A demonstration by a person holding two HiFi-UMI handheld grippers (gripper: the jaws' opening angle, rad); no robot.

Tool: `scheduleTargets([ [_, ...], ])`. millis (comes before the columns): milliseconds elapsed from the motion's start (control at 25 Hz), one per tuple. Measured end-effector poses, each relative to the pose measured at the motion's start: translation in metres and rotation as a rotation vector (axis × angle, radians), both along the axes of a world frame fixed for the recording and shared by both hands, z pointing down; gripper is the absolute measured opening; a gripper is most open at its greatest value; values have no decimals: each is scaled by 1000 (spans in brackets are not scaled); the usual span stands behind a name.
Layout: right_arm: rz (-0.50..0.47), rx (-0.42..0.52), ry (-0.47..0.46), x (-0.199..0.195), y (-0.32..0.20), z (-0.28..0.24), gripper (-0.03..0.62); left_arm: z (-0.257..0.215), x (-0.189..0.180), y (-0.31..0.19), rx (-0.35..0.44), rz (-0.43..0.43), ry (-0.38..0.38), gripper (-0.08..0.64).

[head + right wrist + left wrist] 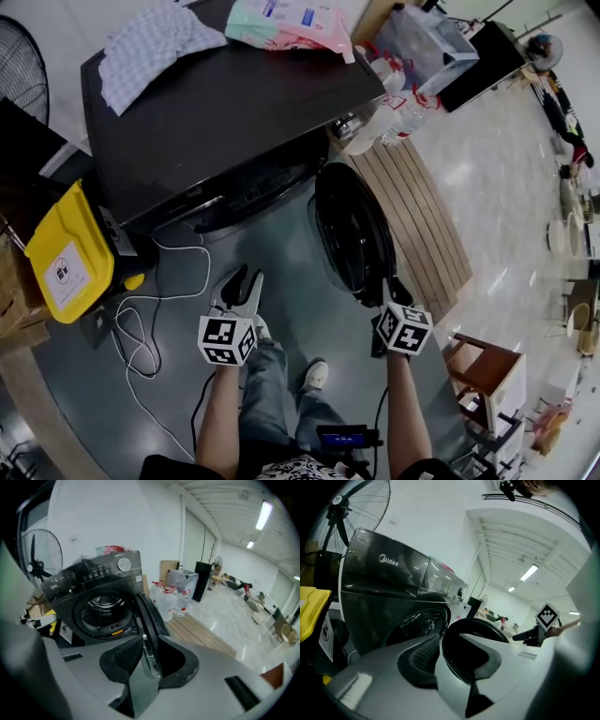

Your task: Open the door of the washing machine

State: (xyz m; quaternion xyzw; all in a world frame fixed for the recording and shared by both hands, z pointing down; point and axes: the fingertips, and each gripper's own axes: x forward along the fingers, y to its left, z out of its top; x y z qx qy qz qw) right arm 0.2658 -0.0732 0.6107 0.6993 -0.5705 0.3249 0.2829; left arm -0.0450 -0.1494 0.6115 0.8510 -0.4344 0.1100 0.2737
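The dark washing machine (216, 112) stands with its round door (352, 234) swung wide, edge-on toward me. Its drum (101, 609) shows behind the door (146, 616). My right gripper (387, 289) is at the door's near edge; in the right gripper view the rim runs between the jaws, and the gripper (149, 660) is shut on it. My left gripper (242, 279) hangs over the floor to the left of the door, apart from it. It is open (440, 654) with nothing between its fingers; beyond them I see the machine (389, 583) and the door (480, 626).
A yellow container (66, 253) and cables (159, 291) lie left of the machine, with a fan (19, 75) behind. A checked cloth (150, 42) and a packet (281, 23) rest on top. Water bottles (394, 103) and a wooden platform (422, 216) are to the right, a stool (487, 366) nearer.
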Motion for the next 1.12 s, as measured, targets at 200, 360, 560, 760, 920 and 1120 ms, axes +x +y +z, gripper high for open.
scheduleTargets([
  [200,-186,161,-138,-63,6,-60,3,-61,8,20,75,-44,22,123],
  [360,-336,267,-234,-103,33,-112,3,-107,20,57,87,-37,-45,106],
  [560,-397,431,-223,-98,84,-193,3,-186,38,114,164,-93,-32,80],
  [760,-442,561,-205,-84,138,-261,2,-248,65,182,215,-100,-28,81],
  [920,-465,618,-208,-73,173,-293,2,-290,67,224,303,-176,-16,68],
  [1120,-452,666,-280,-71,196,-307,2,-310,63,244,345,-226,8,52],
])
